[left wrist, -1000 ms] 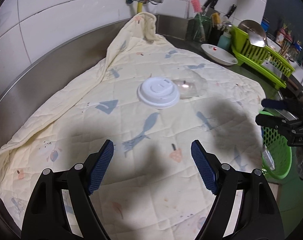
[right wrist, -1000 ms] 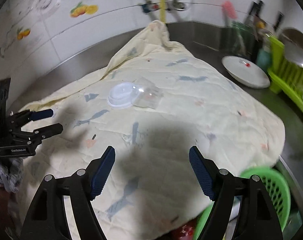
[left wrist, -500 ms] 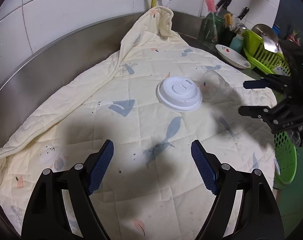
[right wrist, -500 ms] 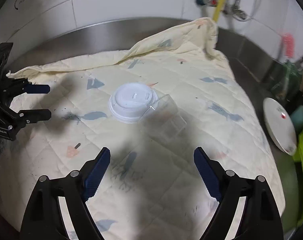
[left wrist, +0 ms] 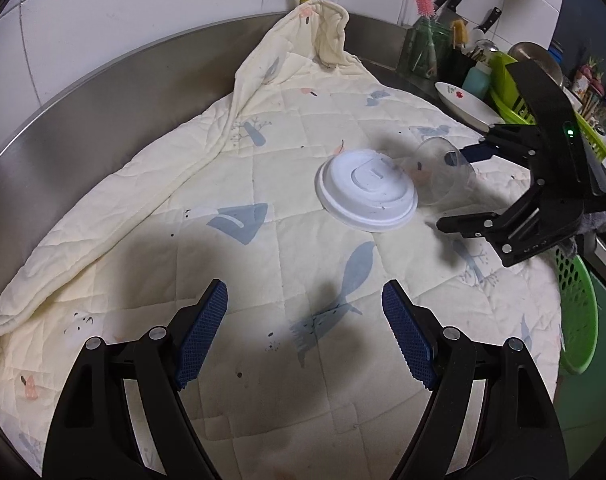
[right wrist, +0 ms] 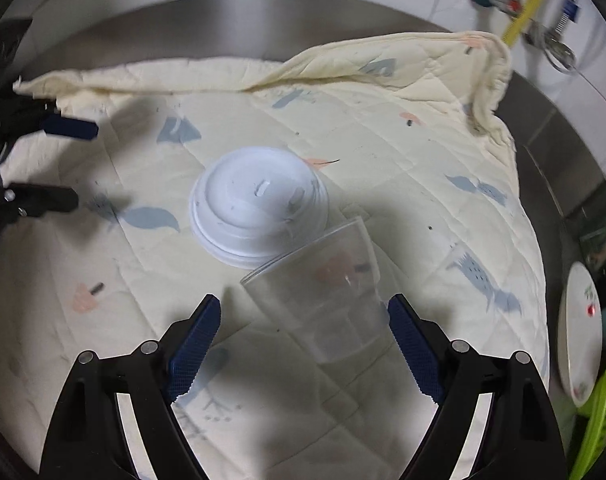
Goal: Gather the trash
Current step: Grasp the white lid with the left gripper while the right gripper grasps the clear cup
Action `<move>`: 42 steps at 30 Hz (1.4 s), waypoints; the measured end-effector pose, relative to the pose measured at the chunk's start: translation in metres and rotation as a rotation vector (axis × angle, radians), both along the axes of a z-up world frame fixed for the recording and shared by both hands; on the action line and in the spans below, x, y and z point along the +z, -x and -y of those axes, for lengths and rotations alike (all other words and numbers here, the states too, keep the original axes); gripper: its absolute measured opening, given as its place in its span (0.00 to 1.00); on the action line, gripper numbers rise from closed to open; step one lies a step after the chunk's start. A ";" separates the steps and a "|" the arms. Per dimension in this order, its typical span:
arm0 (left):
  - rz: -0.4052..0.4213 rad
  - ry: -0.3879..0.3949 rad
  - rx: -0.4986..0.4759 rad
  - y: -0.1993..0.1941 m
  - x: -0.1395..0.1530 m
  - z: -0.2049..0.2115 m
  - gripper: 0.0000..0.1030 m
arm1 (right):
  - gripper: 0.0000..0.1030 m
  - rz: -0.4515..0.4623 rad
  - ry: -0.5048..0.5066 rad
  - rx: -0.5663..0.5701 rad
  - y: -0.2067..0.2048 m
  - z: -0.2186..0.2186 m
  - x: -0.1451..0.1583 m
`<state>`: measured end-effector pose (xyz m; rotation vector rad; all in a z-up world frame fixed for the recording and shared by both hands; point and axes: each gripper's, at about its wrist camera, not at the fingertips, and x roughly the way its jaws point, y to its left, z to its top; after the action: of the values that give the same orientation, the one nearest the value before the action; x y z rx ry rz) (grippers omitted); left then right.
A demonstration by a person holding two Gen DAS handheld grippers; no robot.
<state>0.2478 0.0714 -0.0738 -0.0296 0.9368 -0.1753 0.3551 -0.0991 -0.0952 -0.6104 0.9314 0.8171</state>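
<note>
A white plastic lid (left wrist: pixel 367 192) lies flat on the cream quilted cloth (left wrist: pixel 263 184); it also shows in the right wrist view (right wrist: pixel 259 212). A clear plastic cup (right wrist: pixel 327 292) lies on its side against the lid, also seen in the left wrist view (left wrist: pixel 439 172). My right gripper (right wrist: pixel 303 336) is open with the cup's base between its fingers, not closed on it. My left gripper (left wrist: pixel 303 332) is open and empty, short of the lid.
A green mesh basket (left wrist: pixel 575 312) hangs at the cloth's right edge. A white plate (left wrist: pixel 463 104), green dish rack (left wrist: pixel 515 92) and utensil holders stand at the back right. A steel backsplash and taps line the wall.
My right gripper has moved in low over the cloth until its open fingers flank the clear cup. My left gripper has drawn a little nearer the lid. Both stay open.
</note>
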 end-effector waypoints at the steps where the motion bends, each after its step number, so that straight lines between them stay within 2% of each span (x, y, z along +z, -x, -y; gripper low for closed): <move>1: -0.001 -0.001 0.000 -0.001 -0.001 -0.001 0.76 | 0.80 0.000 0.005 0.009 -0.002 -0.002 -0.001; 8: -0.014 0.007 0.012 -0.010 -0.007 -0.005 0.76 | 0.77 0.009 -0.005 0.066 -0.009 -0.010 -0.004; 12: -0.016 0.003 0.001 -0.014 -0.009 -0.001 0.76 | 0.61 0.014 -0.014 0.063 -0.009 -0.009 -0.004; 19: -0.004 -0.001 -0.031 -0.026 -0.006 0.015 0.77 | 0.59 0.014 -0.060 0.009 -0.001 0.004 0.002; 25: 0.007 -0.011 -0.090 -0.041 -0.001 0.037 0.82 | 0.59 -0.013 -0.108 -0.066 0.014 0.024 0.007; 34: 0.006 -0.067 -0.159 -0.073 -0.006 0.072 0.84 | 0.59 -0.009 -0.120 -0.165 0.044 0.059 0.019; 42: -0.032 -0.081 -0.162 -0.094 -0.021 0.078 0.84 | 0.60 -0.008 -0.141 -0.236 0.066 0.089 0.027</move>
<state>0.3418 -0.0065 -0.0944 0.1193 0.9776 -0.2873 0.2894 -0.1876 -0.0683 -0.3669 0.9247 0.6672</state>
